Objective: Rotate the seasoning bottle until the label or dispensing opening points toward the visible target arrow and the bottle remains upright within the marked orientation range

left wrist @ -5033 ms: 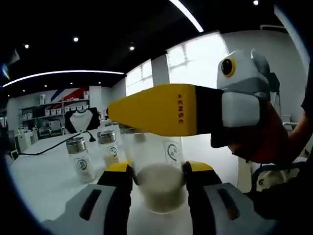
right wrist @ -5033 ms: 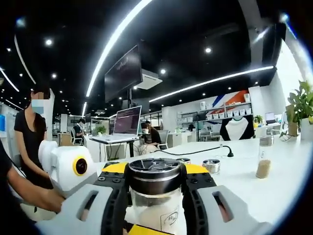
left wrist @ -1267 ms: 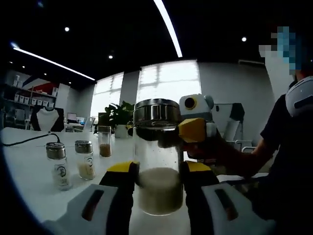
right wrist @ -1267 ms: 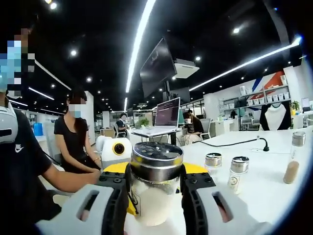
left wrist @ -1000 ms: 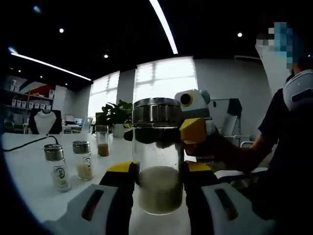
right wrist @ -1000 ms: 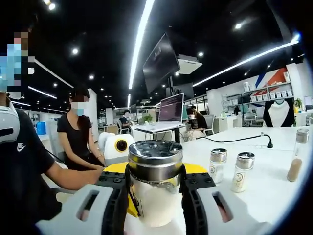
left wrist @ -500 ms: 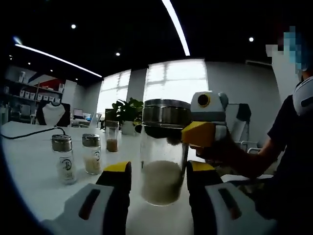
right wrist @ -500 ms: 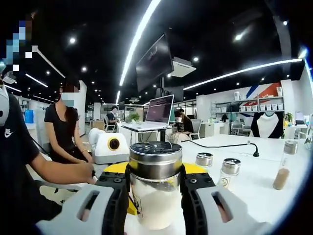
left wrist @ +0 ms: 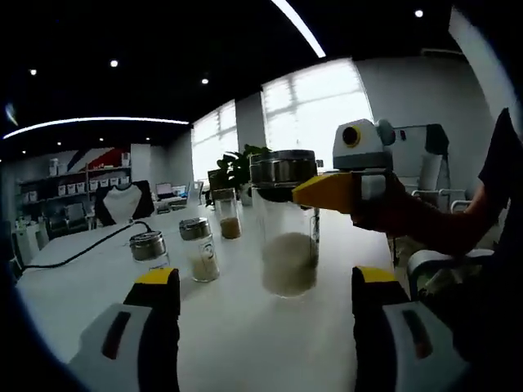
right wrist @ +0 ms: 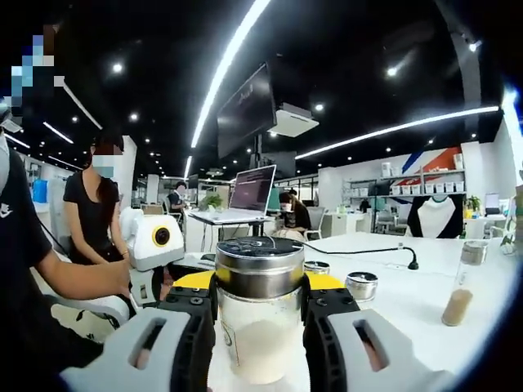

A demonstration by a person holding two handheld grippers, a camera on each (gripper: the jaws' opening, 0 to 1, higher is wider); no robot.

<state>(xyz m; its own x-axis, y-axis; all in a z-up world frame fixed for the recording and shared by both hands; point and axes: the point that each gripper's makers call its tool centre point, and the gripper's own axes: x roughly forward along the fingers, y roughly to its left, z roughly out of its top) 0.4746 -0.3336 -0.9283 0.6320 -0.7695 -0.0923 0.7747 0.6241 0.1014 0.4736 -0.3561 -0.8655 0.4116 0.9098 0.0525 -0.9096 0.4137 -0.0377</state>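
The right gripper [right wrist: 260, 327] clamps the seasoning bottle [right wrist: 259, 314] just under its steel cap, one black-and-yellow jaw on each side of the glass. The bottle stands upright on the white table [right wrist: 425, 306] and is about half full of pale powder, with a small printed label low on the glass at about 7 o'clock.

The left gripper [left wrist: 265, 327] is spread wide, its jaws well apart at 7 and 5 o'clock in the left gripper view and touching nothing. The same seasoning bottle [left wrist: 288, 224] stands clear ahead of them near centre, with the right gripper [left wrist: 337, 190] coming in from 3 o'clock to its cap.

Out at 9 to 10 o'clock from the bottle stand three smaller shakers: a steel-capped jar [left wrist: 150, 249], a jar with pale grains [left wrist: 200, 249], and a slim tube holding brown spice [left wrist: 228, 214]. A black cable [left wrist: 82, 251] trails across the tabletop beyond them.

In the right gripper view, two low steel-capped jars [right wrist: 360, 286] sit just behind the bottle at 3 o'clock, and the brown-spice tube [right wrist: 460, 286] stands well apart near the table's far edge. Bare tabletop lies between them.
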